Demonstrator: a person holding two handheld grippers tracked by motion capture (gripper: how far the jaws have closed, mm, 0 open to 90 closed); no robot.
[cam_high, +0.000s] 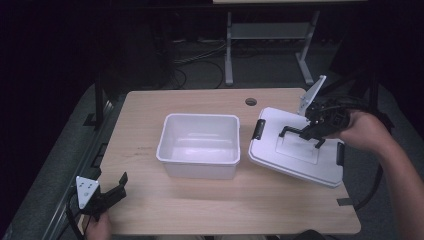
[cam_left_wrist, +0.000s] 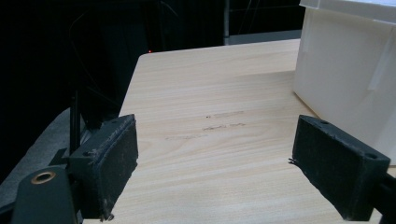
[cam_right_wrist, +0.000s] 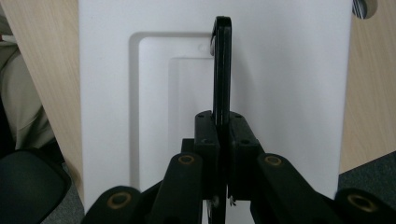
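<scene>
at about 7 o'clock on the tabletop (cam_high: 150, 210), nearest the person, the left claw (cam_high: 116, 190) rests low over the bare wood with its jaws spread wide and nothing between them — in the left gripper view its two black pads (cam_left_wrist: 116, 158) stand well apart, with the side wall of the white bin (cam_left_wrist: 345, 84) off toward 2 o'clock. moving inward, that bin (cam_high: 199, 145) sits open-topped and looks empty at the centre of the tabletop, its rim free on all sides. farther out, at about 3 o'clock, the white lid (cam_high: 295, 150) lies beside the bin, near it but apart from it, and appears tilted, its far right side raised while the near left edge lies on or just above the wood. the right claw (cam_high: 311, 131) is clenched on the lid's black handle (cam_high: 300, 131); the right gripper view shows the handle (cam_right_wrist: 222, 65) standing on edge, pinched tight between the two jaws, with the recessed white panel of the lid (cam_right_wrist: 112, 93) behind it. black latches (cam_high: 258, 129) show at the lid's ends. the step in hand seems to be the carrying of the lid by its handle, most likely toward the bin to close it. the next move, as i judge it, calls for raising the lid clear of the bin's rim, swinging it toward 9 o'clock until its outline matches the opening, levelling it, and lowering it squarely — the thin handle may pivot in the grip, so a slow move would help, and the idle left claw could steady the bin's wall.
</scene>
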